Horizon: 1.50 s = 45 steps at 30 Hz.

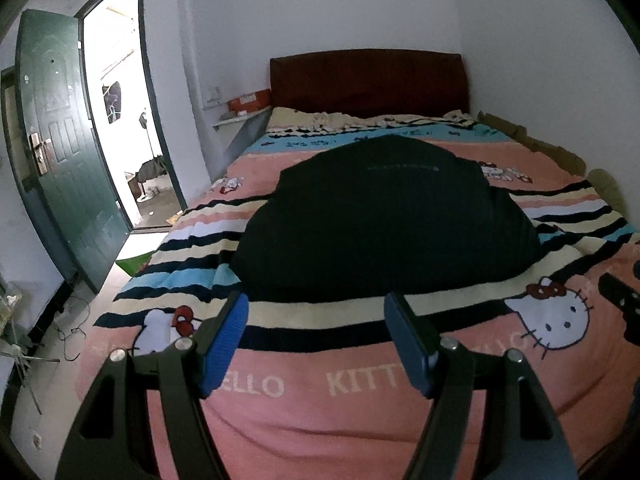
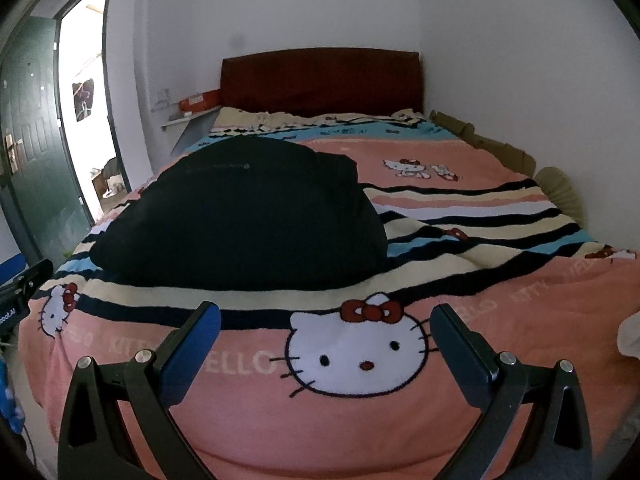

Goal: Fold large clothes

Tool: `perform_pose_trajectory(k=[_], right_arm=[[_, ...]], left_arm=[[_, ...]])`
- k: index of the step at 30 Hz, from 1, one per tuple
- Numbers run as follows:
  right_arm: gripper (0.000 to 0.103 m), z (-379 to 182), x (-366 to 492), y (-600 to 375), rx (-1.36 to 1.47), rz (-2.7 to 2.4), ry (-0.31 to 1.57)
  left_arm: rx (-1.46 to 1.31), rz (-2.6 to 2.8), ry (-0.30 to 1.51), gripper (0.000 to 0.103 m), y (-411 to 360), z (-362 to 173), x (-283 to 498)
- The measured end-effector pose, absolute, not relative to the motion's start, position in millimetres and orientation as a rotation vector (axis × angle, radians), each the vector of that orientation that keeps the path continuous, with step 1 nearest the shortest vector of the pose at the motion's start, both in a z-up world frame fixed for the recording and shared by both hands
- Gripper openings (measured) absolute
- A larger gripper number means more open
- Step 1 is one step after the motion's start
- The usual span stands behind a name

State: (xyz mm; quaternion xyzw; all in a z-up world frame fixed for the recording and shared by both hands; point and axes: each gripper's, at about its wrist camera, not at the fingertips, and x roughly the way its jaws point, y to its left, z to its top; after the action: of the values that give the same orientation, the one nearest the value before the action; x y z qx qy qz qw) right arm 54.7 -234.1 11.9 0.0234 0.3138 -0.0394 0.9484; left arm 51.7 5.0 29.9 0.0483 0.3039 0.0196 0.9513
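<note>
You are holding both grippers over the near end of the bed, each one pointing down and forward toward the headboard point(image 1: 368, 80). Your left gripper point(image 1: 318, 304) is standing wide open, its blue pads point(image 1: 226, 344) well apart with nothing between them but the pink blanket point(image 1: 320, 420) below. Your right gripper point(image 2: 326, 316) is gaping just as wide and is holding nothing; the cartoon cat face point(image 2: 358, 354) on the blanket is showing in the gap between its fingers.

The dark garment point(image 1: 384, 216) is lying on the blanket near the middle of the bed, apart from both grippers. It is sitting as a broad, rounded, flattened heap. Its long axis is running up the bed, from the foot toward the headboard, with the wide end facing you and the narrower end pointing away. A thin stitched line, perhaps a pocket edge or zip, is crossing its far part from side to side. Which end is the collar or hem, you cannot tell, as the fabric is too dark.

From your left gripper the garment is lying straight ahead; from your right gripper it is lying ahead and to the left point(image 2: 240, 216). An open green door point(image 1: 68, 148) is standing off to the left of the bed.
</note>
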Motion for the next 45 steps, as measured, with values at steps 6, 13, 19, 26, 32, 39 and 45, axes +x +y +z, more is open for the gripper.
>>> perform_pose_trajectory(k=[6, 13, 19, 26, 32, 39, 45], right_arm=[[0.102, 7, 59, -229, 0.035, -0.077, 0.649], [0.102, 5, 62, -227, 0.024, -0.075, 0.654], [0.102, 3, 63, -226, 0.020, -0.076, 0.659], [0.102, 1, 63, -228, 0.019, -0.081, 0.663], [0.102, -1, 62, -228, 0.018, -0.080, 0.668], [0.102, -2, 61, -228, 0.016, -0.080, 0.665], [0.102, 0, 60, -228, 0.015, -0.083, 0.661]], left_arm=[[0.104, 0.032, 0.632, 0.069, 3, 23, 56], [0.108, 0.028, 0.648, 0.069, 3, 17, 60], [0.111, 0.021, 0.657, 0.069, 3, 13, 62], [0.108, 0.021, 0.670, 0.069, 6, 7, 63], [0.104, 0.016, 0.674, 0.069, 8, 6, 62], [0.100, 0.017, 0.675, 0.069, 10, 4, 60], [0.102, 0.020, 0.672, 0.069, 11, 4, 59]])
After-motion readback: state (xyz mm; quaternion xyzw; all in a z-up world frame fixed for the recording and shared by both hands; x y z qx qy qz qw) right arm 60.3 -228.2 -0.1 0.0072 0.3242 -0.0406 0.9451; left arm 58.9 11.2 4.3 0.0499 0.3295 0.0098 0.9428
